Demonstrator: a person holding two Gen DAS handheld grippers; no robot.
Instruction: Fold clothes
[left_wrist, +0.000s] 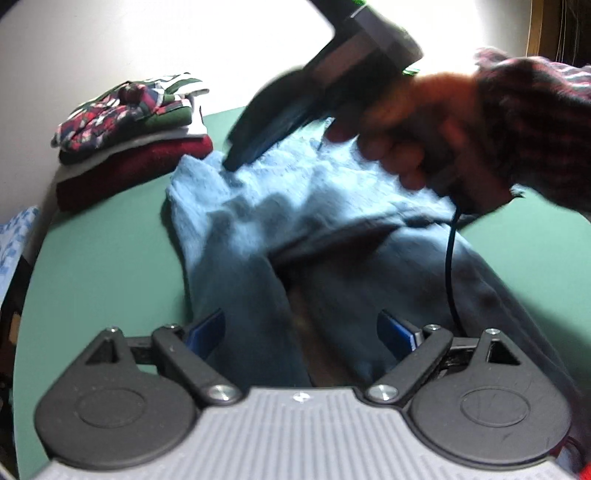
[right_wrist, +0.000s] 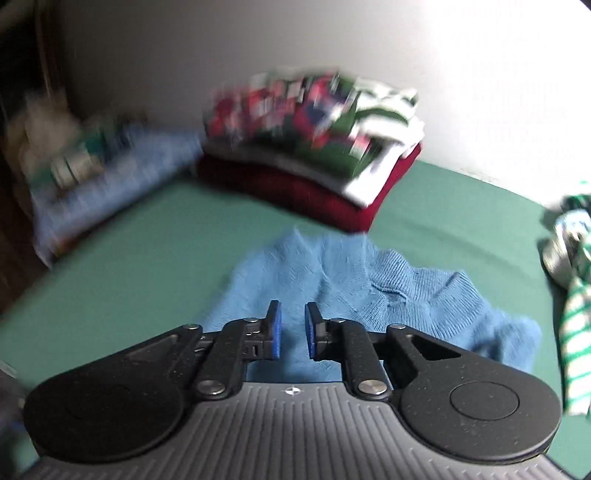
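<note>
**Ann:** Over the green counter (left_wrist: 110, 258), both tools are up above the blue sweater (left_wrist: 295, 206). Where does it lie from each?

**Ben:** Straight ahead of and beneath both. From the left wrist view, the sweater runs long away from the left tool (left_wrist: 301, 332), from the dark folds under its fingers up to a pale edge near the stack (left_wrist: 136, 147) of folded clothes. That is its long axis: near to far.

**Ann:** And the left tool itself?

**Ben:** Wide open, blue pads well apart, cloth below them but nothing pinched.

**Ann:** The right one?

**Ben:** The right tool (right_wrist: 291, 332) has its pads narrowly apart with a clear gap, gripping nothing. In the left view its tip (left_wrist: 240, 155) sits at the sweater's far left corner, the hand (left_wrist: 417, 140) behind it. Blur there is heavy, so I would only say it looks close to the knit, perhaps touching.

**Ann:** So which is nearer the far edge?

**Ben:** The right, clearly. The left is nearer the close end. My read is the next fold turns on that: far edge and near edge lie along one line, one tool at each end.

**Ann:** Anything else about?

**Ben:** A striped garment (right_wrist: 572, 295) at the right of the counter, well apart from the sweater.
</note>
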